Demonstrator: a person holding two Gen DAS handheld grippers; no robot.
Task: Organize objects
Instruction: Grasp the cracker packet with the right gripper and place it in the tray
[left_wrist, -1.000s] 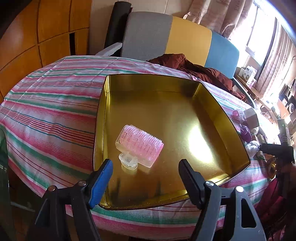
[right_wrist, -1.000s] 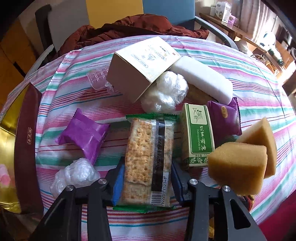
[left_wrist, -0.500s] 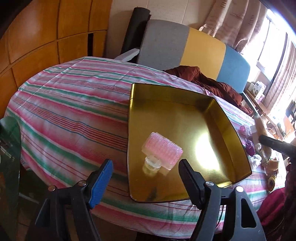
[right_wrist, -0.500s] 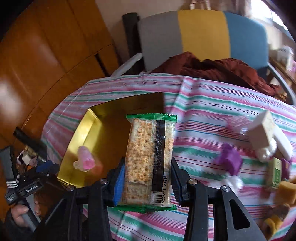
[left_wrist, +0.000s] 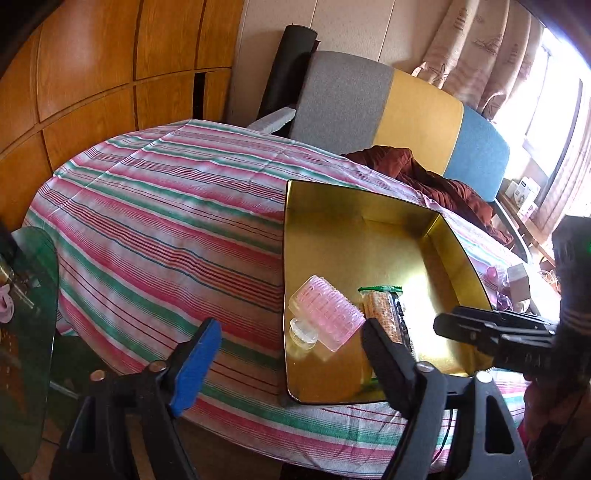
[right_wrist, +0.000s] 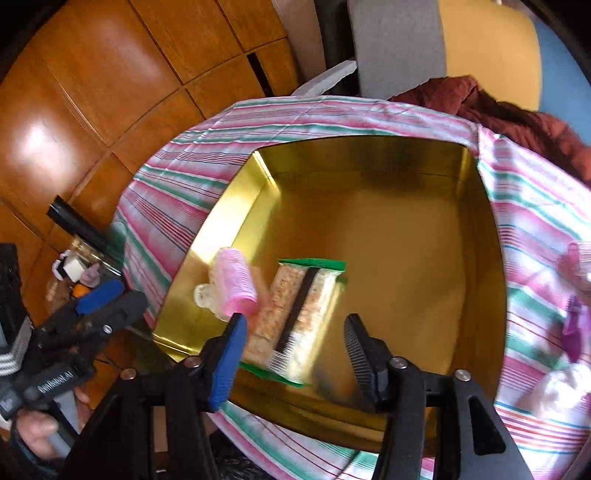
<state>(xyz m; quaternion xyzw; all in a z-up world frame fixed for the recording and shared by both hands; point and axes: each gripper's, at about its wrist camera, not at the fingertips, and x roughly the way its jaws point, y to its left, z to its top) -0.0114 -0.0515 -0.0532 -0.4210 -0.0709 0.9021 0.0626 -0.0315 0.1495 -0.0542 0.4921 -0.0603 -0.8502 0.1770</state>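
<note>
A gold tray (right_wrist: 491, 266) (left_wrist: 469, 266) lies on the striped tablecloth. Inside it, near the front left corner, a cracker packet (right_wrist: 295, 317) (left_wrist: 384, 314) with green ends lies beside a pink ridged plastic case (right_wrist: 236, 280) (left_wrist: 325, 314). My right gripper (right_wrist: 293, 349) is open just above the near end of the packet, which lies free between the spread fingers. My left gripper (left_wrist: 291, 358) is open, hovering in front of the table edge left of the tray, with nothing in it. The right tool (left_wrist: 498, 336) shows over the tray's right corner in the left wrist view.
The striped tablecloth (left_wrist: 166, 229) covers a round table. Purple packets (right_wrist: 574, 328) and a white plastic bundle (right_wrist: 561, 387) lie right of the tray. A multicoloured chair (left_wrist: 388, 114) with a dark red garment (left_wrist: 424, 173) stands behind. A glass side table (left_wrist: 26, 332) is at the left.
My right gripper carried the cracker packet over the tray, opened and let it go; it now lies in the tray beside the pink case. My left gripper drew back to the left.
</note>
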